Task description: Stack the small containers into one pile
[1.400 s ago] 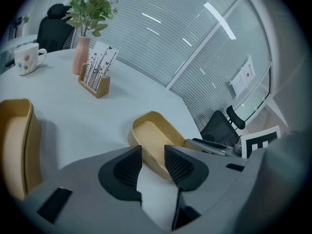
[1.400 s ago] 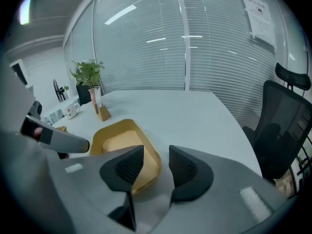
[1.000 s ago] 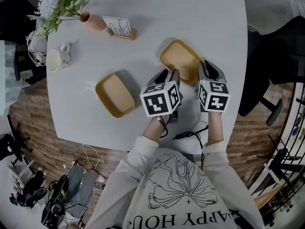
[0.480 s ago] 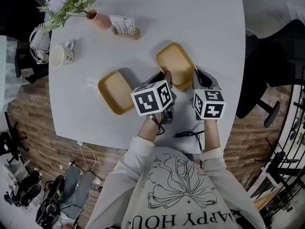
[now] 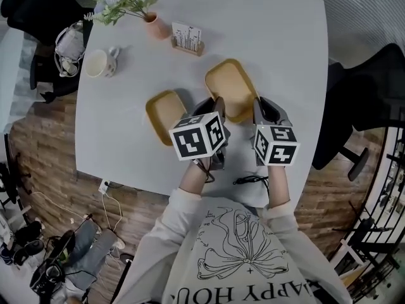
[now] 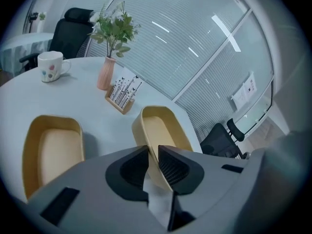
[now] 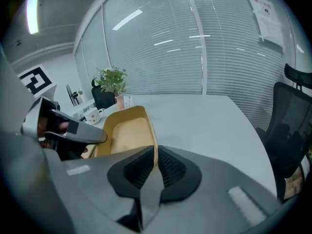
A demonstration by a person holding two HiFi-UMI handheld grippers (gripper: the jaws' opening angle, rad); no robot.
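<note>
Jaws of the left gripper (image 6: pixel 152 152) are closing narrowly on the yellow container (image 5: pixel 231 86)'s near rim (the right gripper (image 7: pixel 156 155) is pinching it too), near the other container (image 5: pixel 164 109) on the table (image 5: pixel 272 37). Both were gaping wider a second ago.

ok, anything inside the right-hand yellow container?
The yellow oblong plastic container looks empty: bare floor in the head view and both gripper views. Its near end is covered by the left gripper, fingers closing on its rim, and the right gripper.
</note>
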